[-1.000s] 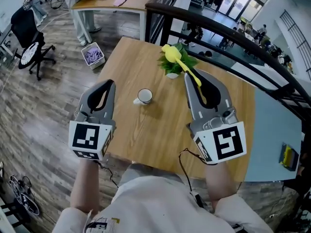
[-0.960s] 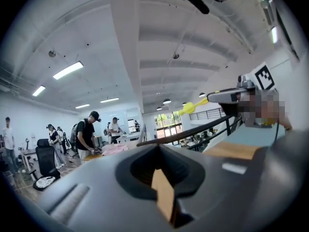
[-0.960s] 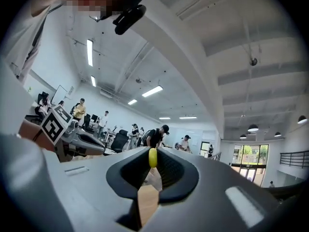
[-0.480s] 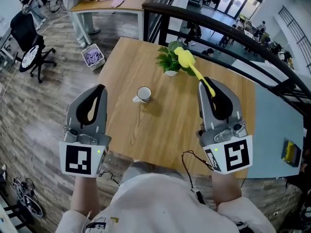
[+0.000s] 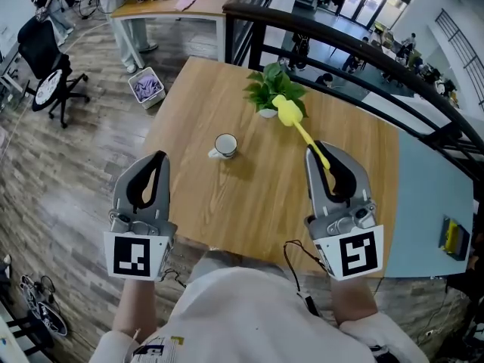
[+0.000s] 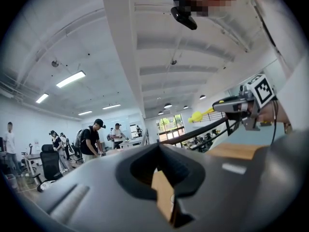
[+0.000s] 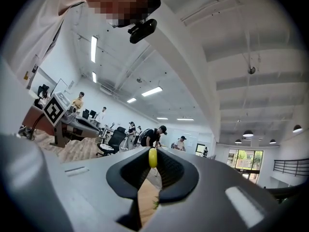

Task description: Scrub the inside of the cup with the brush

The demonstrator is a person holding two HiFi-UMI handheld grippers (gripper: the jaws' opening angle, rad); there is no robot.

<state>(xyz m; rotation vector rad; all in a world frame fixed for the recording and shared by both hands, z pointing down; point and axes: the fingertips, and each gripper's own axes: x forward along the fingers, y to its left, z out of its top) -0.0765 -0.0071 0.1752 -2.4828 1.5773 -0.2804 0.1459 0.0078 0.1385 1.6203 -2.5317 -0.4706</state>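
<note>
Head view, cup: a small white cup (image 5: pixel 224 146) is seen upright near the middle of the desk (image 5: pixel 257 203), a little toward its left edge. Its mouth is up and its handle is turned to the left. Nothing is touching it.
Head view, brush: a yellow brush (image 5: pixel 288 112) is held above the desk. Its rounded head is raised toward the far edge, just in front of a potted plant (image 5: pixel 270 88). Its thin yellow handle runs back into the right gripper (image 5: pixel 318 152).
Head view, grippers: the left gripper (image 5: pixel 156 159) is held at the desk's near left corner and the right gripper over the near right part. Both are well apart from the cup.
Left gripper view, jaws: the jaws are seen pressed together with nothing between them. Only desk wood is shown through the opening beneath.
Left gripper view, brush: the yellow head is seen off to the right, jutting from the right gripper.
Right gripper view, jaws: the jaws are clenched on the brush handle, which is seen as a yellow oval pinched between the pad tips.
Right gripper view, surroundings: the left gripper is seen at the left, over the wooden floor.
</note>
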